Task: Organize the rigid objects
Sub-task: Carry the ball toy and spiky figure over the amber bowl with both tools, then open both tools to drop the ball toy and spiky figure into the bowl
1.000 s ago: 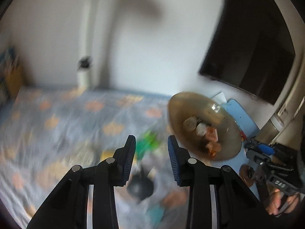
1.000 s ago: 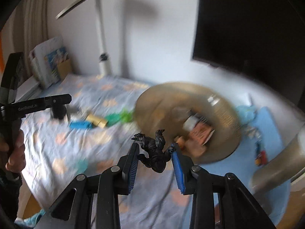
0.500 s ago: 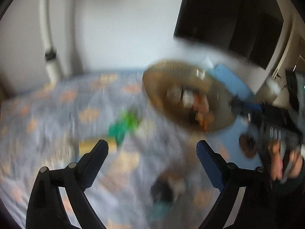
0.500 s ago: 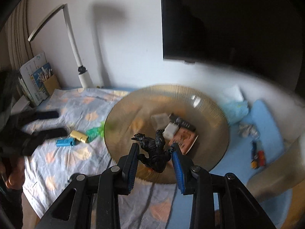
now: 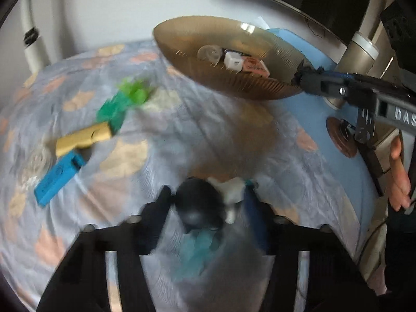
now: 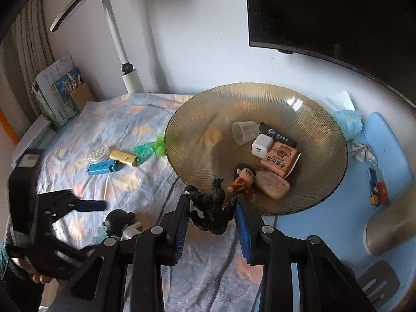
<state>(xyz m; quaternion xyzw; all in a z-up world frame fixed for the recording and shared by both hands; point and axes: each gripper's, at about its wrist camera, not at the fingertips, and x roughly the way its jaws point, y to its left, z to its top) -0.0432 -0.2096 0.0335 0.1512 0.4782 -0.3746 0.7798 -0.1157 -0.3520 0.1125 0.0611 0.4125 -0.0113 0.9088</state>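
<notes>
My right gripper (image 6: 211, 217) is shut on a black monster figure (image 6: 210, 213) and holds it at the near rim of a ribbed brown glass bowl (image 6: 197, 119). The bowl holds a clear cup (image 6: 244, 131), a white charger (image 6: 261, 147), a pink box (image 6: 279, 158), a doll (image 6: 243, 176) and a pink stone (image 6: 271, 187). My left gripper (image 5: 208, 202) has its jaws around a black-and-white round-headed toy (image 5: 200, 205) on the cloth; the view is blurred, so contact is unclear. The toy also shows in the right wrist view (image 6: 118, 221).
On the patterned cloth (image 6: 124, 119) lie a blue box (image 6: 100, 167), a gold tube (image 6: 123, 157), green toys (image 6: 149, 149) and a clear round piece (image 6: 98, 153). A white lamp (image 6: 127, 70) and books (image 6: 56, 91) stand at the back. A blue mat (image 6: 377, 143) lies right.
My left gripper opened wide, dropped down over the black-and-white toy and narrowed around it. My right gripper carried the black figure towards the bowl's near rim.
</notes>
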